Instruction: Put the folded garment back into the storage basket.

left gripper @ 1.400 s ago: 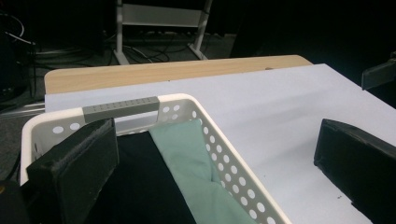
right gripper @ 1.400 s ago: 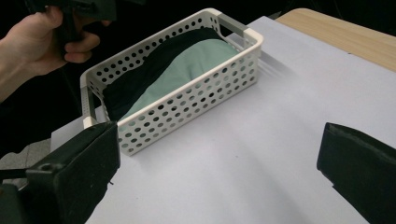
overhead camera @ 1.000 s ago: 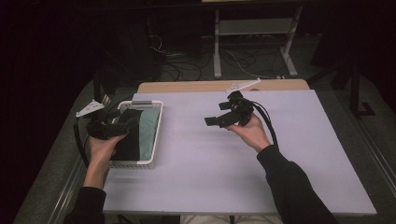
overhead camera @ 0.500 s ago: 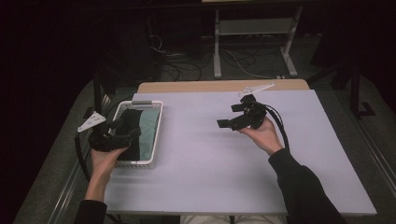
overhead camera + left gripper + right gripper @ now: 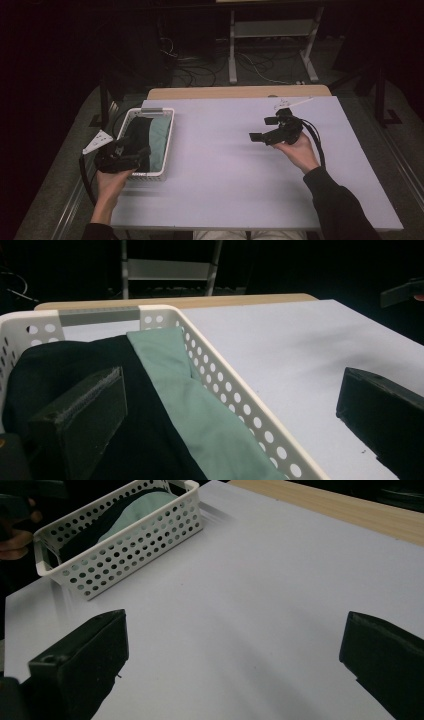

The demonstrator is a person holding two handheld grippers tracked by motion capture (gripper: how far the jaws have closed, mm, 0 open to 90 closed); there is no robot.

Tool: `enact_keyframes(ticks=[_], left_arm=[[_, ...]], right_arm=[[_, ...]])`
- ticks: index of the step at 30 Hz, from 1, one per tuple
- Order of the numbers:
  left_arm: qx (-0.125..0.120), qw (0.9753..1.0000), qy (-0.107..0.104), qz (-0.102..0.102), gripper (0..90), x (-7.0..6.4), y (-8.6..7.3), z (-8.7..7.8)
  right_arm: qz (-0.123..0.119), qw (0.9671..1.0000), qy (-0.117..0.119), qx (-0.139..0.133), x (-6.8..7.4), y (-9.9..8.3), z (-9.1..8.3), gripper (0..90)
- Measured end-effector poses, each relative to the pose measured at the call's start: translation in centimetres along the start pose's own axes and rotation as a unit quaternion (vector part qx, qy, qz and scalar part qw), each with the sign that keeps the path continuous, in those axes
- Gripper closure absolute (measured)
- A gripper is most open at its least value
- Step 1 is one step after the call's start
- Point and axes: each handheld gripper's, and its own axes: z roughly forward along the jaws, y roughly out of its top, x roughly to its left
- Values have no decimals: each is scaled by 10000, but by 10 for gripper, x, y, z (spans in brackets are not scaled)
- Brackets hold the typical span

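A white perforated basket [image 5: 168, 142] stands at the table's left, holding a black cloth [image 5: 137, 131] and a green cloth [image 5: 159, 142]. My left gripper [image 5: 131, 151] hovers at the basket's near end. In the left gripper view it [image 5: 225, 390] is open and straddles the basket's wall [image 5: 220, 375]: one jaw is over the black cloth [image 5: 75, 360], the other over bare table, with the green cloth [image 5: 190, 405] between them. My right gripper [image 5: 262, 128] is held open above the table's right-centre. In the right gripper view it [image 5: 235, 630] has nothing between its jaws, with the basket [image 5: 125, 545] farther off.
The pale lavender tabletop [image 5: 225, 170] stretches between the two hands, with a wooden strip [image 5: 240, 92] along its far edge. Beyond the table lie a dark floor with cables [image 5: 200, 70] and a metal stand [image 5: 270, 30].
My left gripper has drawn back from over the basket toward its near end. My right gripper has moved right and slightly nearer. Both stay open.
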Motion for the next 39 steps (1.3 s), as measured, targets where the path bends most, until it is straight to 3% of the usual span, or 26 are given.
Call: enact_keyframes(ticks=[24, 29, 39], left_arm=[[-3, 10000, 52, -4, 0, -12, -15, -5], [-62, 9999, -26, -140, 0, -14, -20, -4], [-56, 9999, 23, -111, 0, -13, -23, -4]], right_arm=[[267, 9988, -373, -181, -22, -50, -63, 0], [321, 9979, -525, -219, -27, -63, -74, 0], [479, 9955, -751, -324, -34, -94, -96, 0]])
